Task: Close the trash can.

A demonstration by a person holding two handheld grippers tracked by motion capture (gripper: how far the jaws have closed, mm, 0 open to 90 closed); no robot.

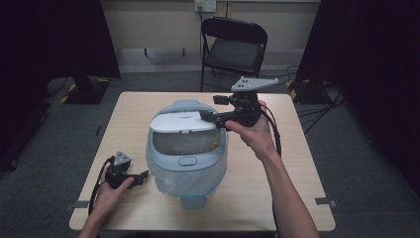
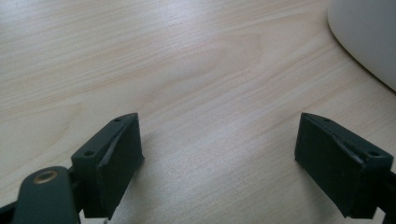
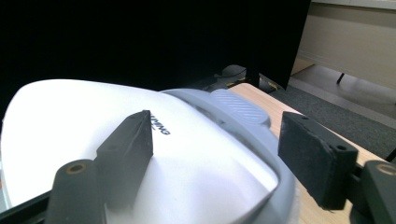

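A pale blue bin [image 1: 187,163] lined with a clear plastic bag stands mid-table, and its white swing lid [image 1: 181,121] lies across the top. My right gripper [image 1: 208,118] is at the lid's right end, held from the right by a hand. In the right gripper view the gripper [image 3: 217,140] is open: one jaw hangs over the white lid [image 3: 70,121], the other outside the blue rim [image 3: 261,154], and neither pad presses. My left gripper [image 1: 141,177] rests on the table left of the bin. It is open [image 2: 219,144] over bare wood, with the bin's wall [image 2: 369,32] at the upper right.
The wooden table [image 1: 297,198] has free surface to the right of the bin and in front of it. Something small and yellow [image 1: 214,145] shows inside the bin. A black folding chair [image 1: 233,44] stands behind the table's far edge.
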